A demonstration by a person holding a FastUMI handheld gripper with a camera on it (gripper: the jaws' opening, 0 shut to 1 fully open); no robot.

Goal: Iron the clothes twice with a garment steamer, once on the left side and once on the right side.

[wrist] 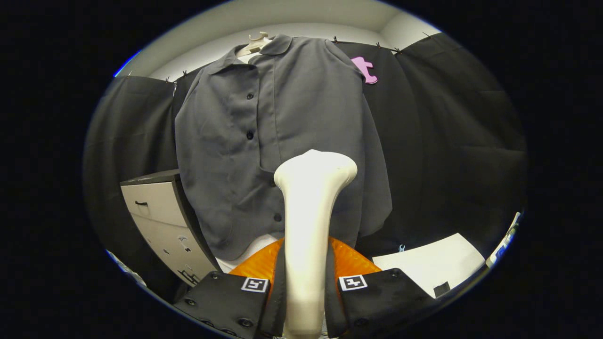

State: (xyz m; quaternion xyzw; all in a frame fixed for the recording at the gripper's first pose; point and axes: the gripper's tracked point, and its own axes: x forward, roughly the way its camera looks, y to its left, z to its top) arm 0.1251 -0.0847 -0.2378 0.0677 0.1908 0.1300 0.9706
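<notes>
Slippage worries me: my gripper (pixel 305 287) clamps the steamer (pixel 308 221) by its smooth handle, head just short of the hanging shirt (pixel 282 141), and could twist mid-stroke or snag a button.

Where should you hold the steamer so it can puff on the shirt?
By its slim neck, where the gripper holds it now: a finger on each side, coming from below. The garment steamer widens into a flat head on top, facing the gray shirt, so that end likely needs to stay free.
</notes>
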